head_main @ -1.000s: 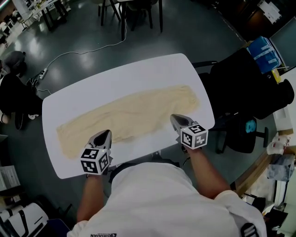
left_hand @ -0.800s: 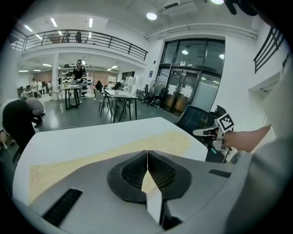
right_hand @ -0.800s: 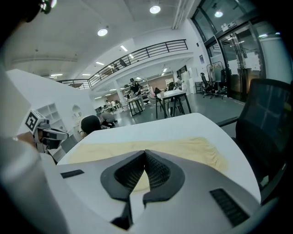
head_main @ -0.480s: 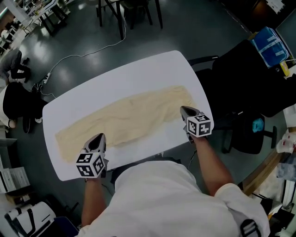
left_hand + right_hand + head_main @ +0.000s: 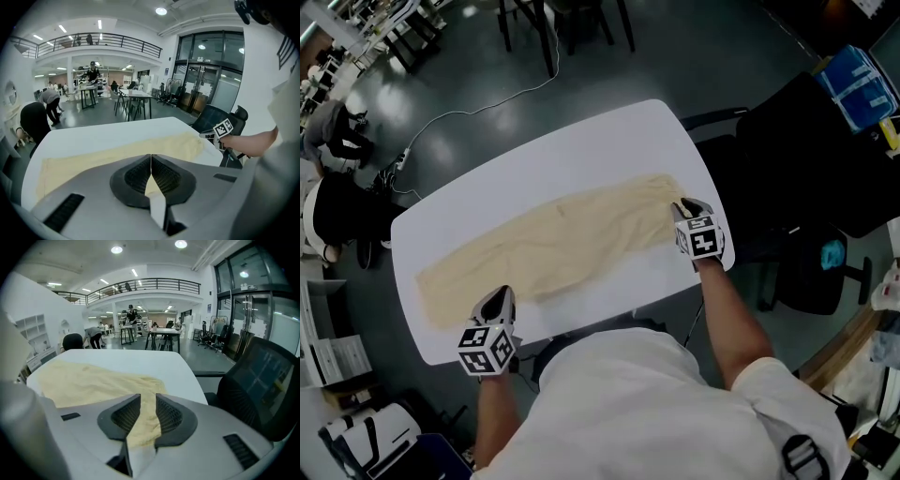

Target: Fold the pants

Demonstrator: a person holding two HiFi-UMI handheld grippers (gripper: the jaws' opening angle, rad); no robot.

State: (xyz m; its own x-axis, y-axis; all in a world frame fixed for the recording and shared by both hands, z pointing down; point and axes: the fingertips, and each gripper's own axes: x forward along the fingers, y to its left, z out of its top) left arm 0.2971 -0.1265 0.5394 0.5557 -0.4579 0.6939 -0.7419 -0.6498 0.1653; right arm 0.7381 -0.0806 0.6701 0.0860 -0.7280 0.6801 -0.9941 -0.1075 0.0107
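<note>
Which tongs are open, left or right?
The right tongs: their jaws have just been opening and stand apart, the edge of the pants in the gap, unpinched. On the left tongs the jaws meet.

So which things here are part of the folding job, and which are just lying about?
Job: pants; table; left gripper; right gripper, whose jaws have just been opening, with the pants' end between them, not pinched.
Lying about: black chair; floor cable.

Bare table (image 5: 572, 159) strip beyond the pants (image 5: 553, 239), black office chair (image 5: 787, 159) close beside the table's right end
</note>
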